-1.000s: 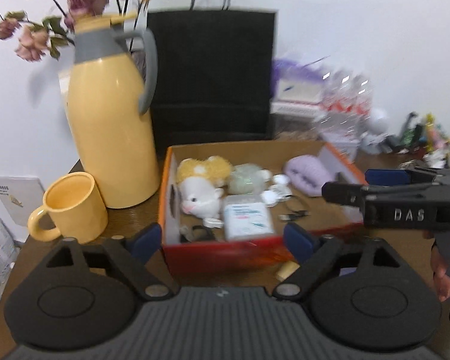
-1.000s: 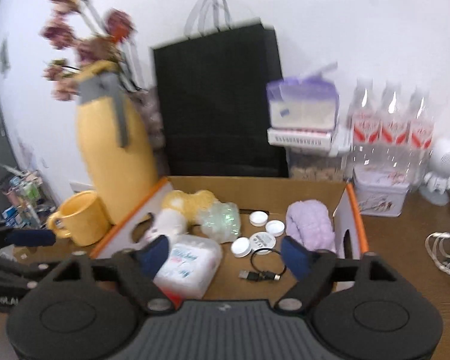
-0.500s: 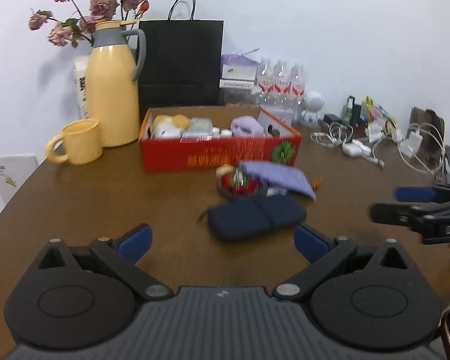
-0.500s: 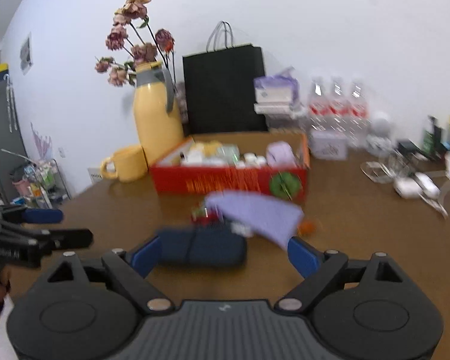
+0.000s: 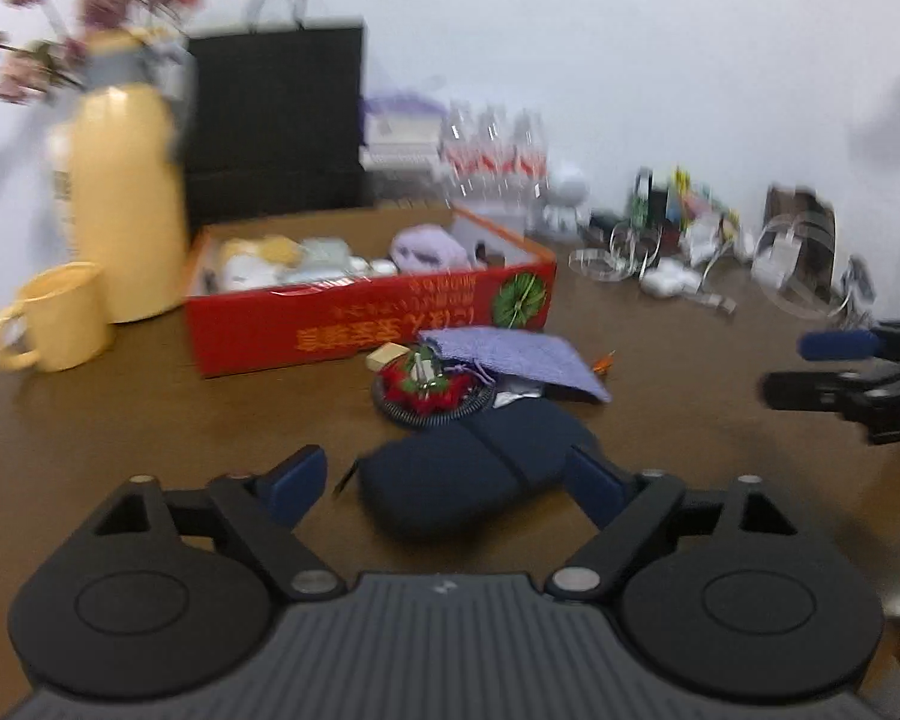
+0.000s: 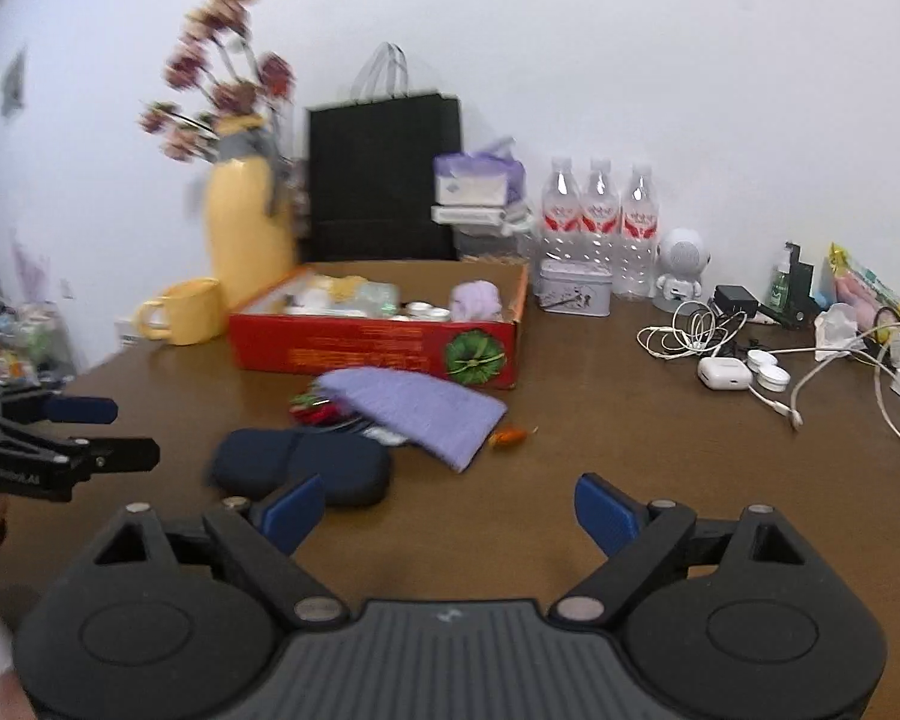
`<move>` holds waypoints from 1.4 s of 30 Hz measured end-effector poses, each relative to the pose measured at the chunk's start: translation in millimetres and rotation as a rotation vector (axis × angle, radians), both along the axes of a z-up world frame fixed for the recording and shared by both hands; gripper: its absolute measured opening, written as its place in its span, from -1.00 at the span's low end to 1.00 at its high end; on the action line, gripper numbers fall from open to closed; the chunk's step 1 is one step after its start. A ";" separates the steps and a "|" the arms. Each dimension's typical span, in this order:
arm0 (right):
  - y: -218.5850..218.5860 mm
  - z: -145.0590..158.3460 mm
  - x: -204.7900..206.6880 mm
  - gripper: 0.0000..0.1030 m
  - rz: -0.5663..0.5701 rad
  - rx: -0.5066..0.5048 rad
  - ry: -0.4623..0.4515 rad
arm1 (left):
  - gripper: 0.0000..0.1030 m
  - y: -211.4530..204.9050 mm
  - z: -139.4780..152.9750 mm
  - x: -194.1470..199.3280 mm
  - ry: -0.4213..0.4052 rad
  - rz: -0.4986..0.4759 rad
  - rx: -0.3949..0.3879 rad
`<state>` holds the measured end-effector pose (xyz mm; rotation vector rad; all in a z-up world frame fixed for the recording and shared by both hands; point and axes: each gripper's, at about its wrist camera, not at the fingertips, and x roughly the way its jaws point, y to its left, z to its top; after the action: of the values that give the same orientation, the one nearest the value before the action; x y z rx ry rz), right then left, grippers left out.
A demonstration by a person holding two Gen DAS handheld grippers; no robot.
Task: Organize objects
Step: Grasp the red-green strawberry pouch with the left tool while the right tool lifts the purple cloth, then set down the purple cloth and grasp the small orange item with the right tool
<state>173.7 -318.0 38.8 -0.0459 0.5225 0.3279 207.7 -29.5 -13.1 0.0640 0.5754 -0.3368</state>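
Our left tongs (image 5: 444,483), spread and empty, sit nearer the dark pouch (image 5: 474,483) at lower centre, its long axis crosswise; our right tongs (image 6: 447,507) gape too.

The table (image 6: 630,450) is dark brown. The box (image 6: 354,351) is red outside with yellow lettering and a green round emblem, plain cardboard-tan inside. At 6 o'clock from the box lie a lilac cloth (image 6: 414,405), a navy pouch (image 5: 468,480) and a red-and-green trinket (image 5: 426,390). At 9 o'clock stand a pale yellow mug (image 6: 183,312) and a yellow jug (image 6: 243,228) with a grey top. The bag (image 6: 384,174) behind is black. Both grippers are black with blue pads.
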 end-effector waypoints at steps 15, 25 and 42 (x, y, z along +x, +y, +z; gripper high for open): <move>80.1 -57.4 156.2 -0.91 0.187 -0.159 0.066 | -0.26 -18.8 -38.8 133.8 0.099 -0.098 -0.011; 54.2 17.0 82.0 -0.97 0.163 -0.051 -0.149 | -0.26 -0.7 30.5 36.6 -0.088 0.065 -0.024; 71.4 -33.0 -79.4 -0.74 0.291 -0.036 0.021 | -0.26 21.9 -9.7 -113.7 0.004 0.228 -0.054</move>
<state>94.3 -246.6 5.8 -0.1546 0.5433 0.6039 94.0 -7.6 -22.8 -0.0540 0.5715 -0.1301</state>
